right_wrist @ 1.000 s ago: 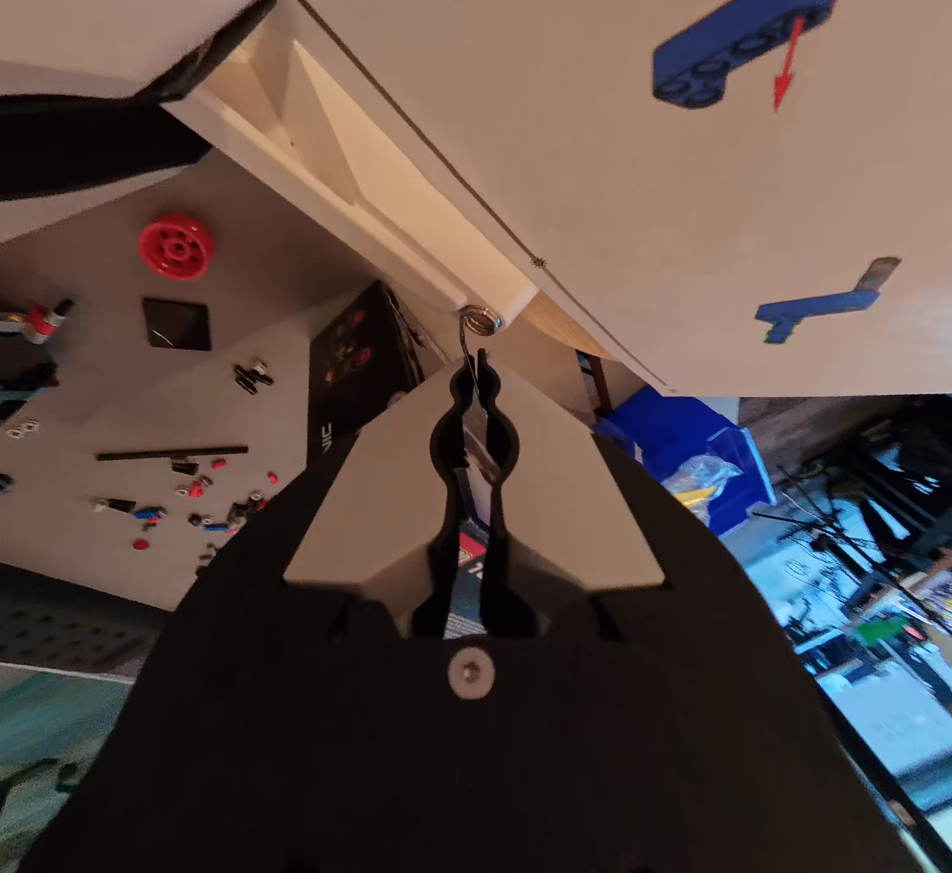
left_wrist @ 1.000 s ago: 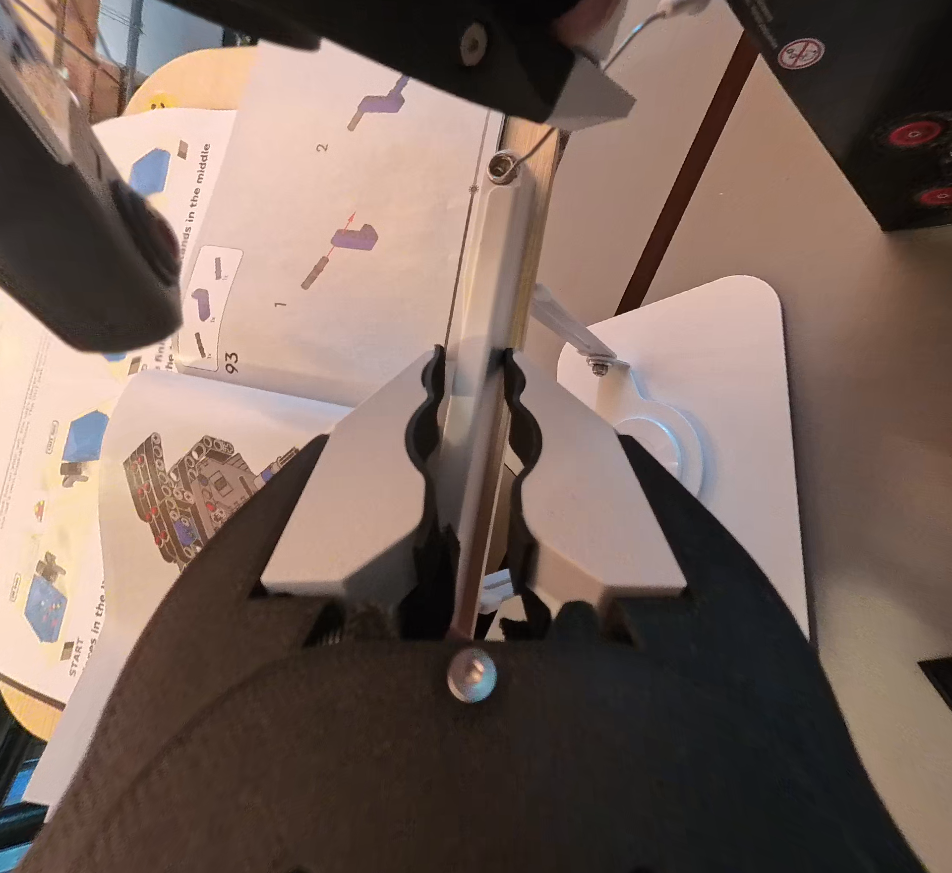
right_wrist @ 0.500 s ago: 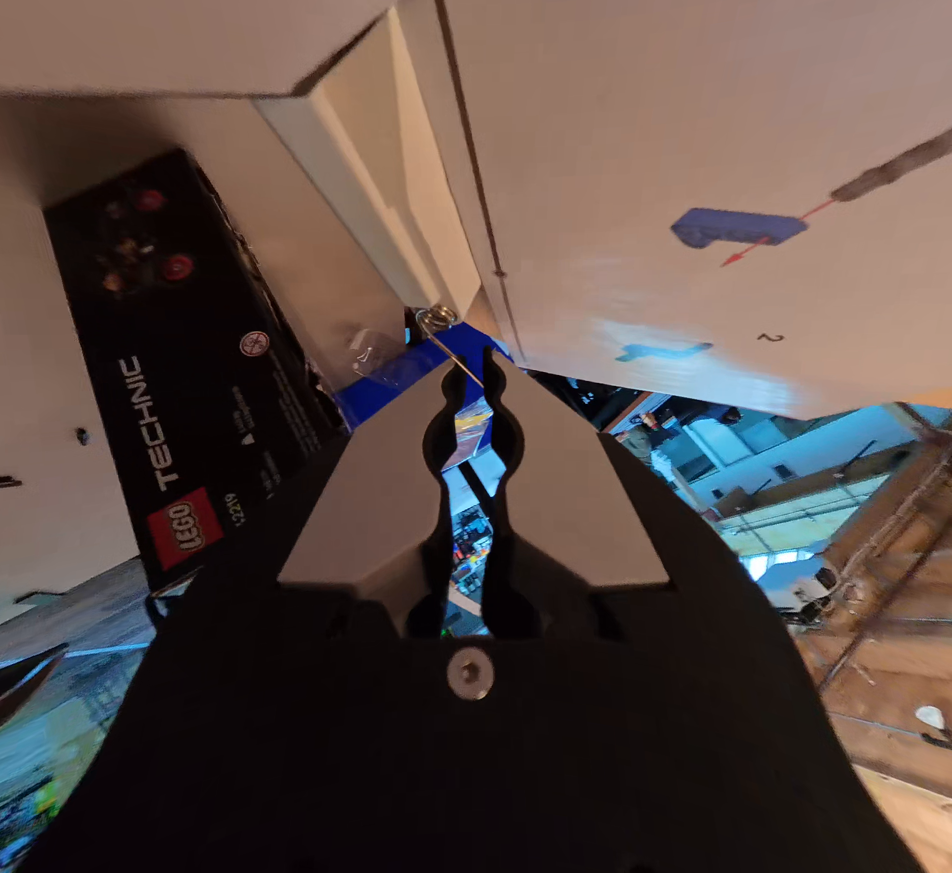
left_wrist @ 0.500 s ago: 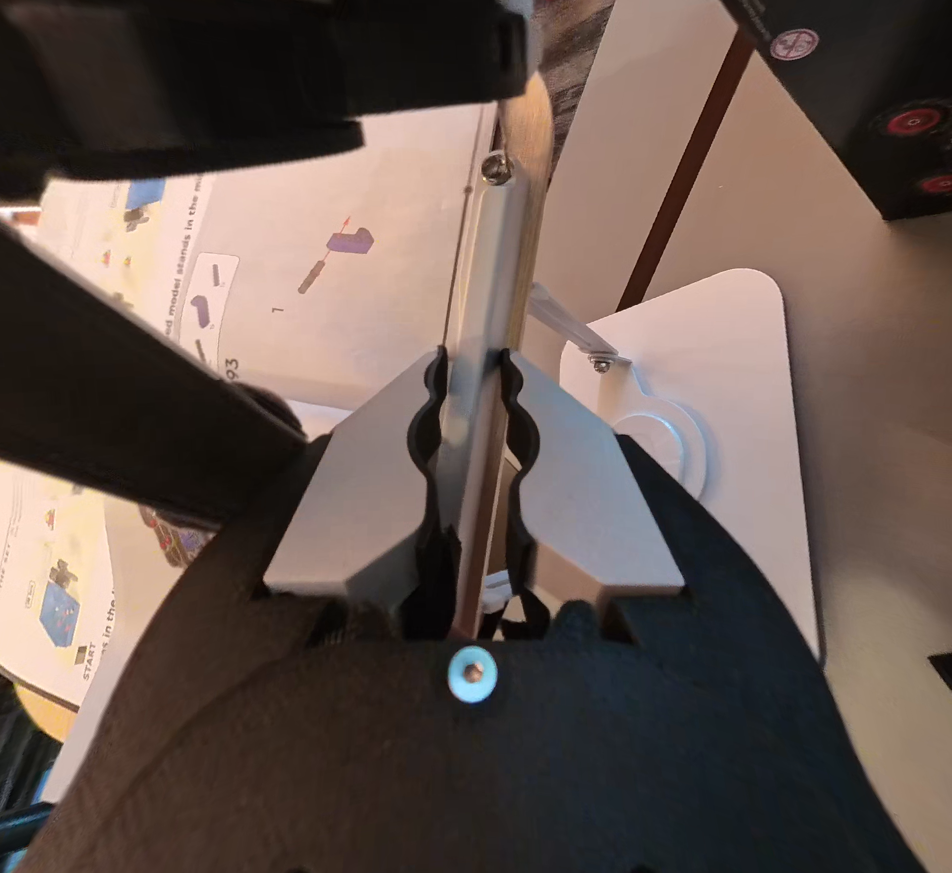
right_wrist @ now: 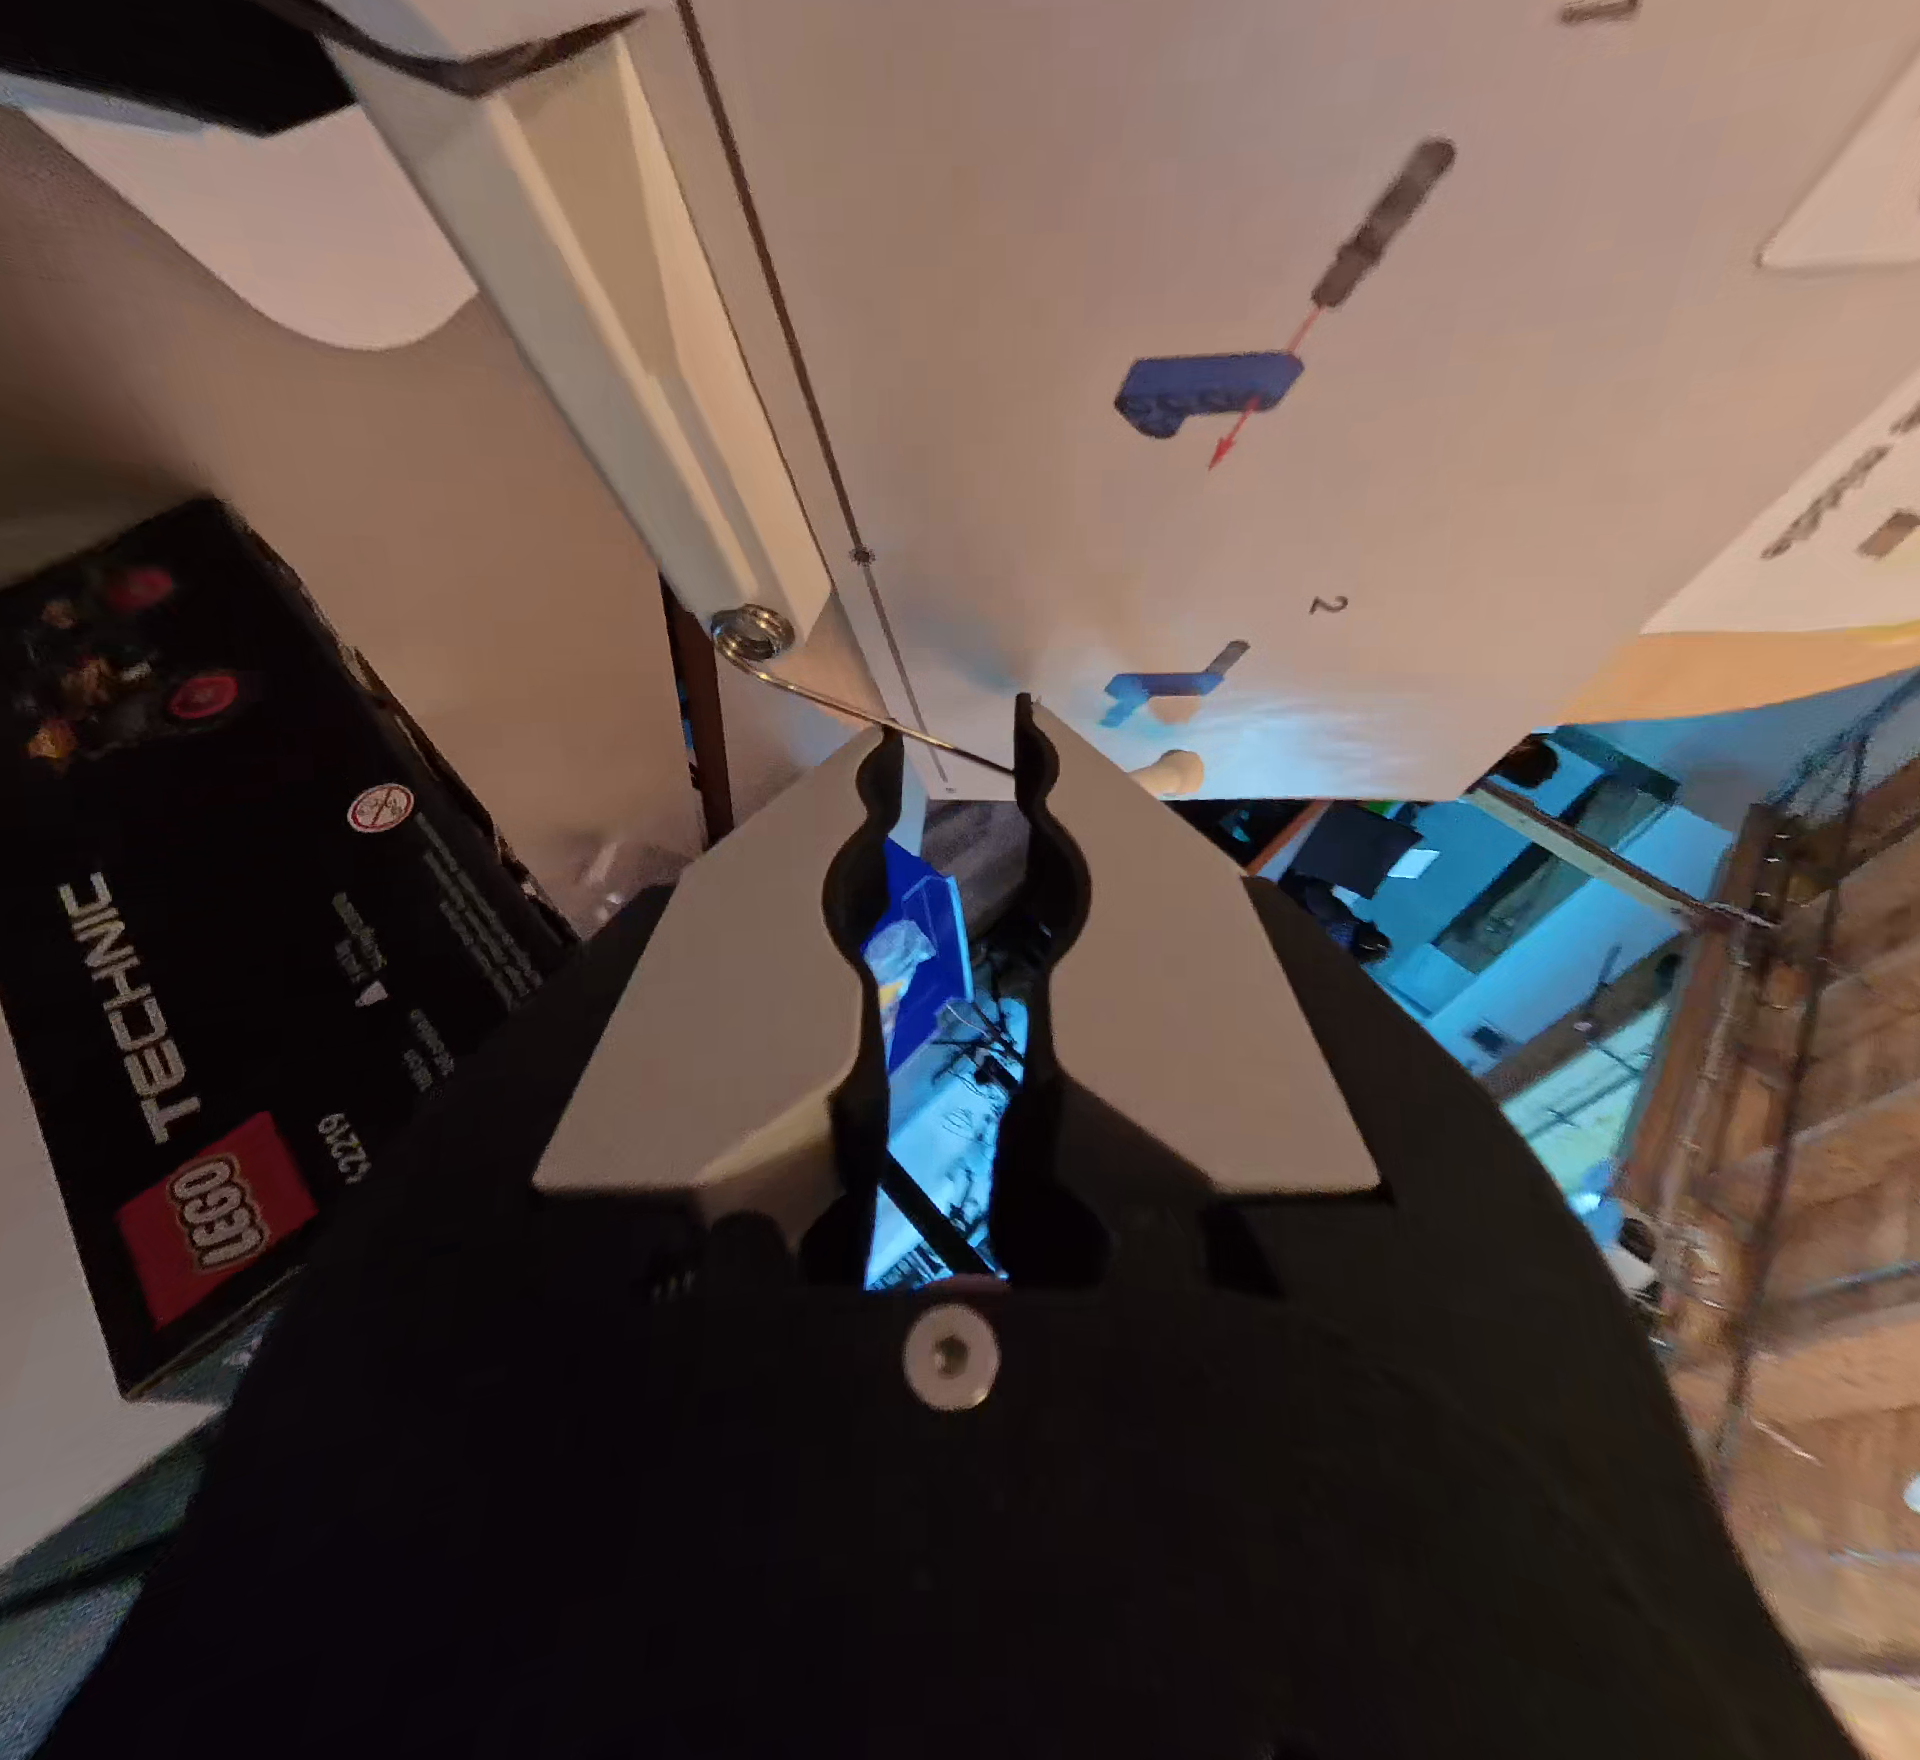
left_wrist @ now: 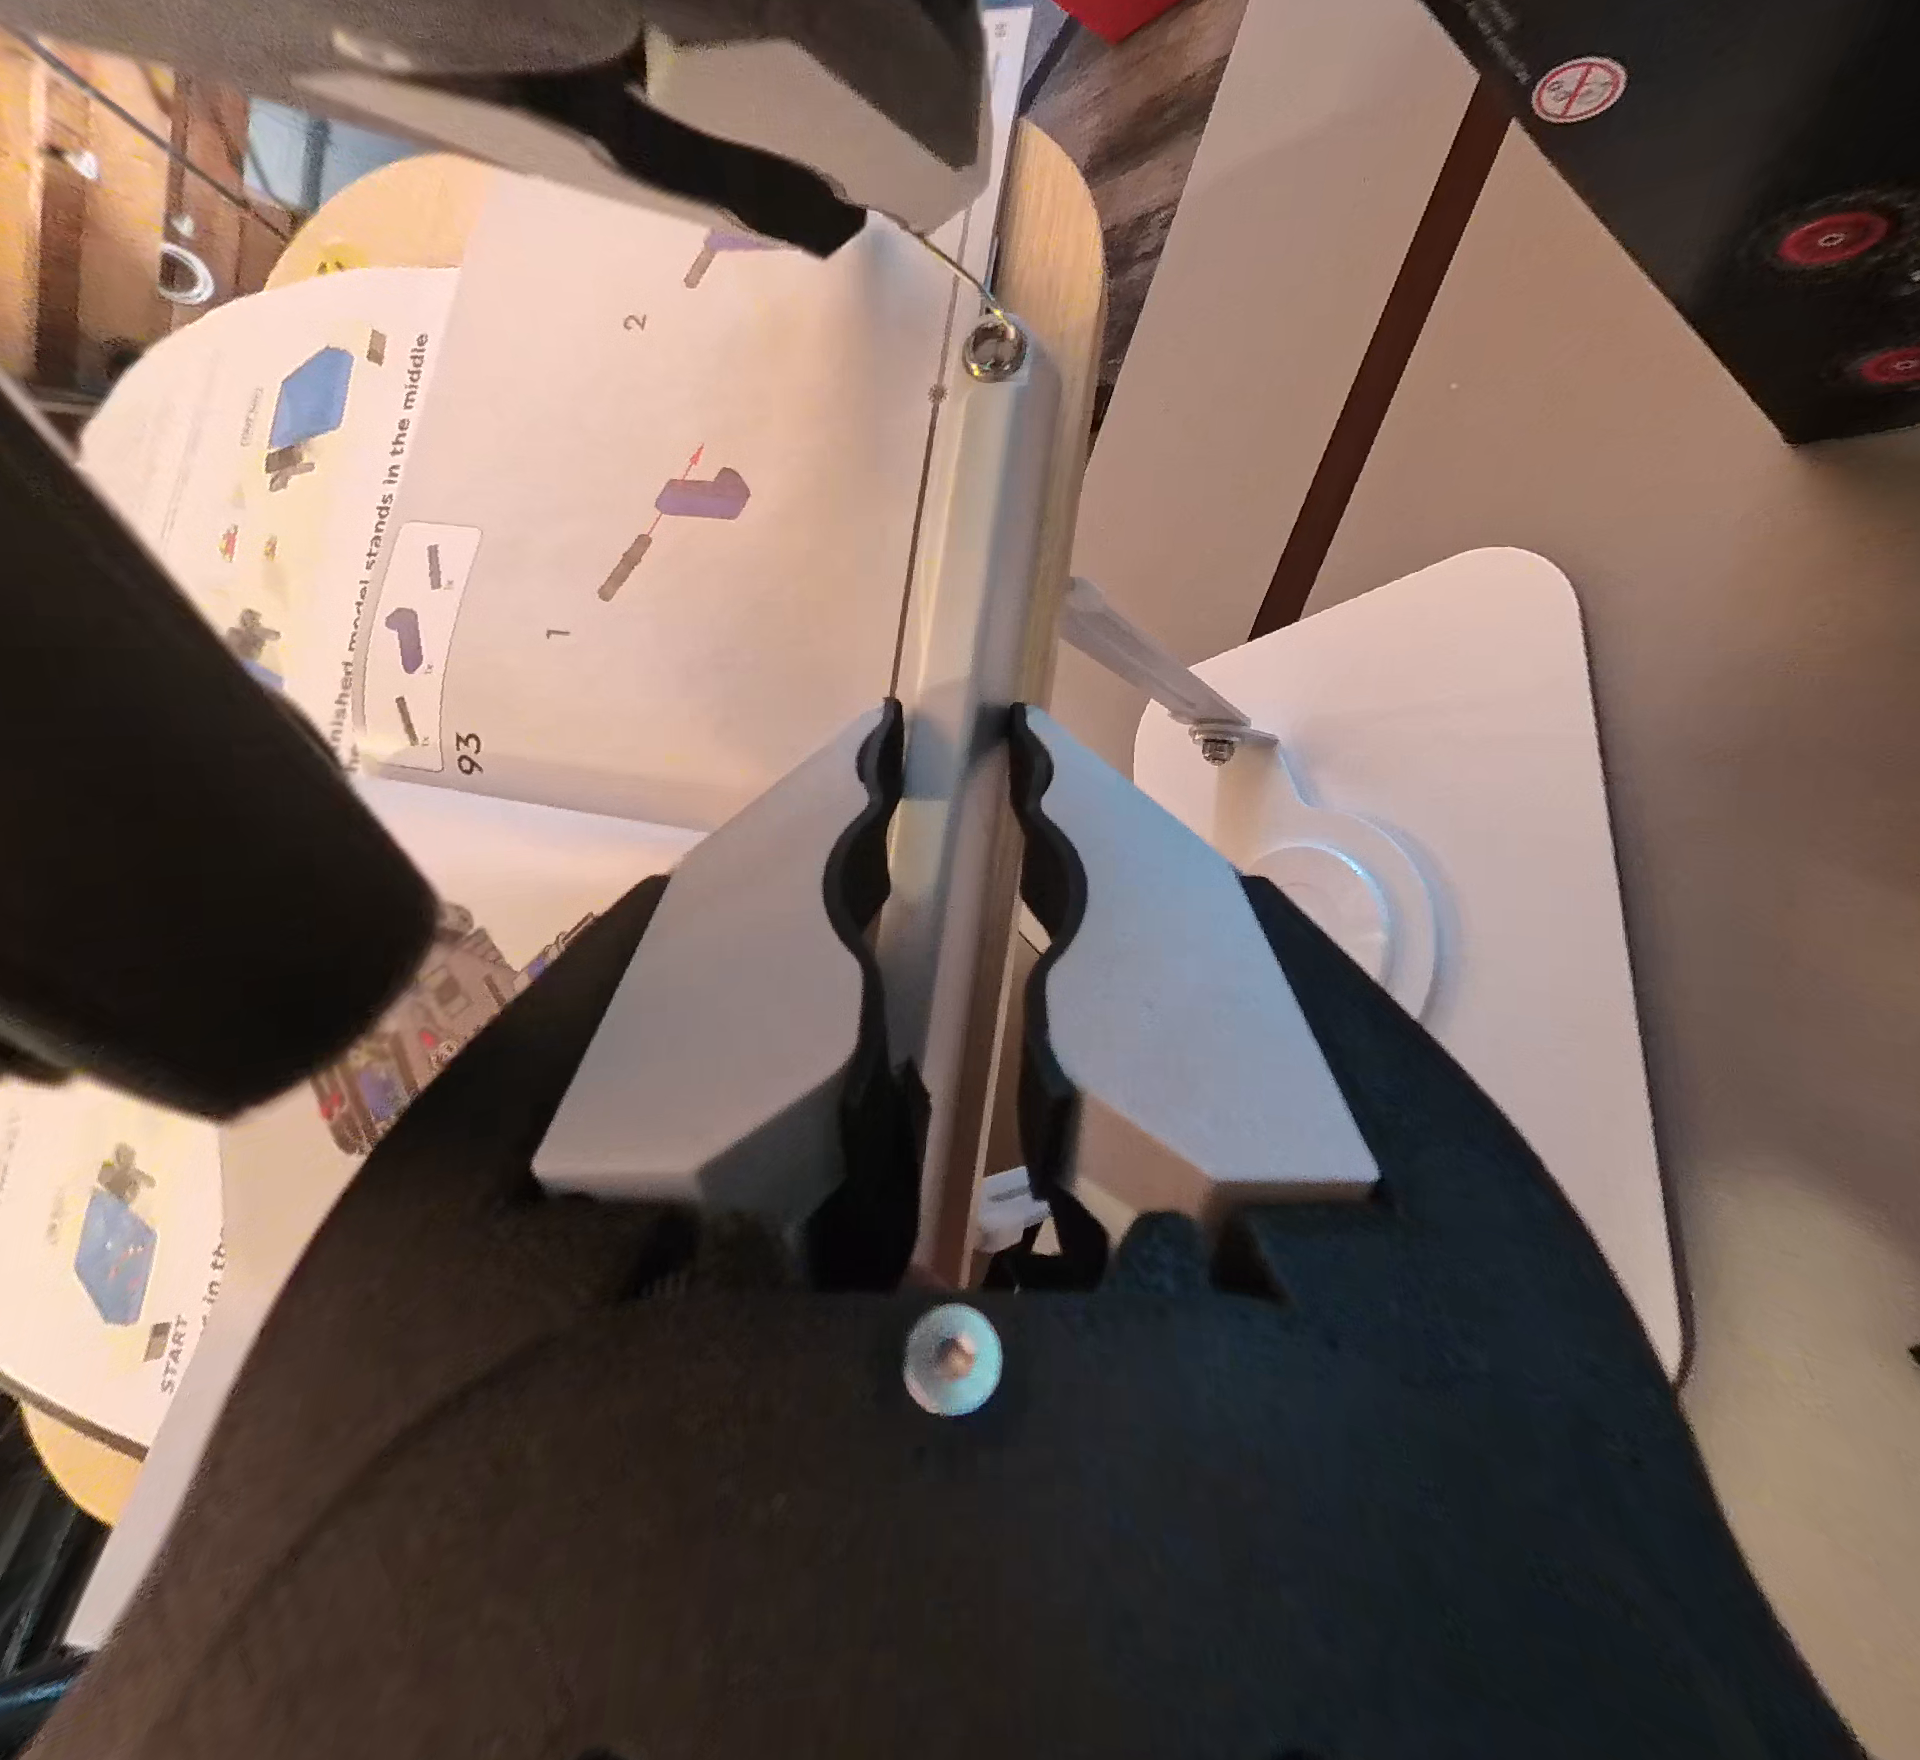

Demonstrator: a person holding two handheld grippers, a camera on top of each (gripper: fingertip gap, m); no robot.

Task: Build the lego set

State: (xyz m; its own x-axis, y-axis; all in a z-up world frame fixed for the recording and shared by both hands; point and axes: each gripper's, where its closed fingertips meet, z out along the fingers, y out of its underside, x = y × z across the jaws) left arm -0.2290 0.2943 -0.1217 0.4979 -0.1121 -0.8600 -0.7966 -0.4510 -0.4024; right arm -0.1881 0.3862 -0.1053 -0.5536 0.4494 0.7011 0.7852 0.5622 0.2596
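Pale tabletop point(left_wrist: 1766, 567) lies beyond my left gripper point(left_wrist: 951, 734), clamped on the book stand's metal bar point(left_wrist: 987, 567). My right gripper point(right_wrist: 956, 734) is slightly parted around the stand's thin wire clip point(right_wrist: 831, 697), touching one finger. Ahead, the instruction booklet point(left_wrist: 644, 484) lies open; no bricks held, so building seems paused.

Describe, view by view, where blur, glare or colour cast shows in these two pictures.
Left wrist view: warm light on the booklet; the right tongs at top are blurred. Right wrist view: booklet print smeared, bluish glare near the page edge, the room beyond cold blue.
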